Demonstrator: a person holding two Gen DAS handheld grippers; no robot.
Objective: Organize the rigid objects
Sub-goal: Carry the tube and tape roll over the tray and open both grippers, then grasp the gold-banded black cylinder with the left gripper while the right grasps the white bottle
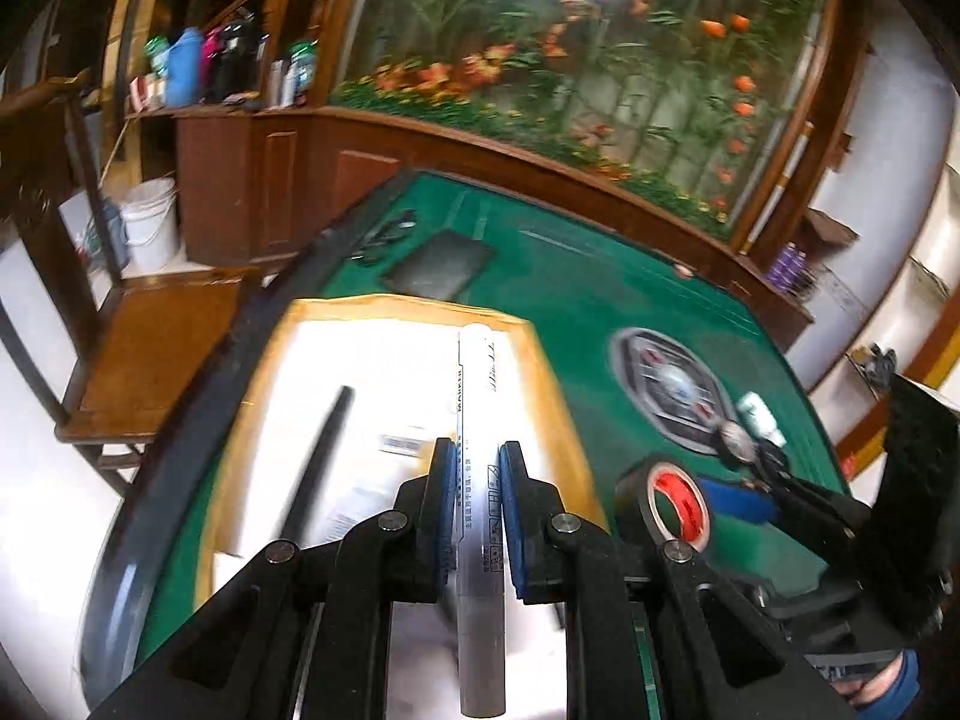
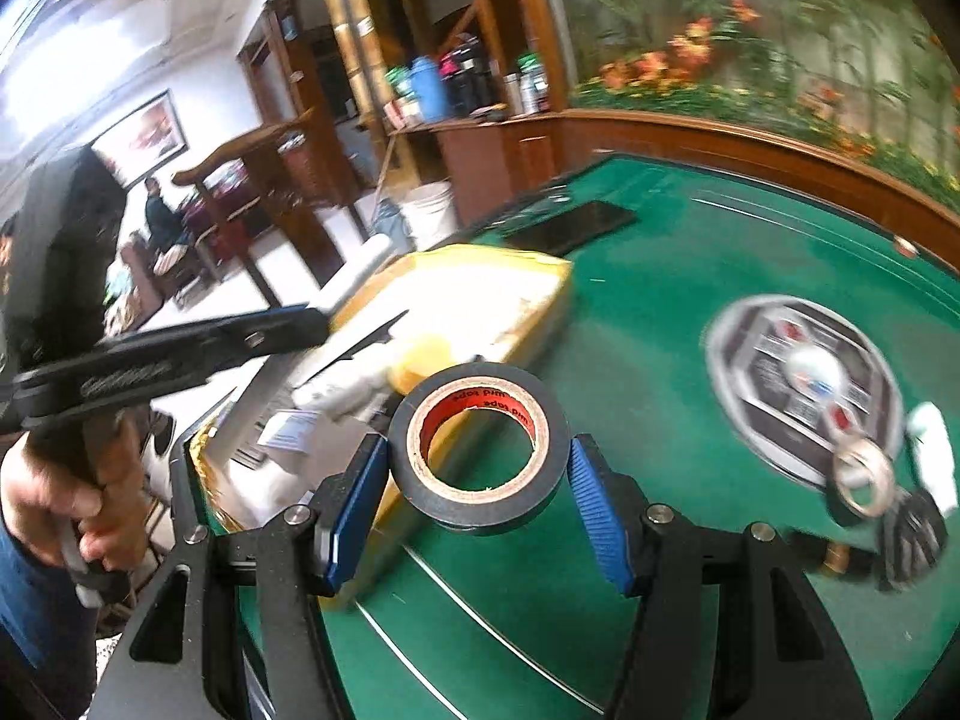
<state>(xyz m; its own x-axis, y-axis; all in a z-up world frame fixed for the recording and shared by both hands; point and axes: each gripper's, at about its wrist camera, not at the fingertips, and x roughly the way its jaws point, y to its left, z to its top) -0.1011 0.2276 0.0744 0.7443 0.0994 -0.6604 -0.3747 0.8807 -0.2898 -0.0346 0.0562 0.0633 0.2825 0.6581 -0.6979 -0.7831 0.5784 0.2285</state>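
My left gripper (image 1: 474,456) is shut on a silver marker pen (image 1: 477,396), which runs lengthwise between the blue pads. It hangs over an open yellow cardboard box (image 1: 540,354) lined with white papers, where a black pen (image 1: 318,462) lies. My right gripper (image 2: 478,447) is shut on a roll of black tape (image 2: 480,510) with a red inner core, held above the green table (image 2: 690,276) just right of the box (image 2: 540,282). In the left wrist view the tape (image 1: 681,501) shows at the lower right.
A round silver control panel (image 2: 804,384) sits in the table's middle, with a key ring (image 2: 864,474) and a small white object (image 2: 933,444) beside it. A flat black case (image 1: 438,267) lies beyond the box. A wooden chair (image 1: 150,348) and white bucket (image 1: 150,222) stand left.
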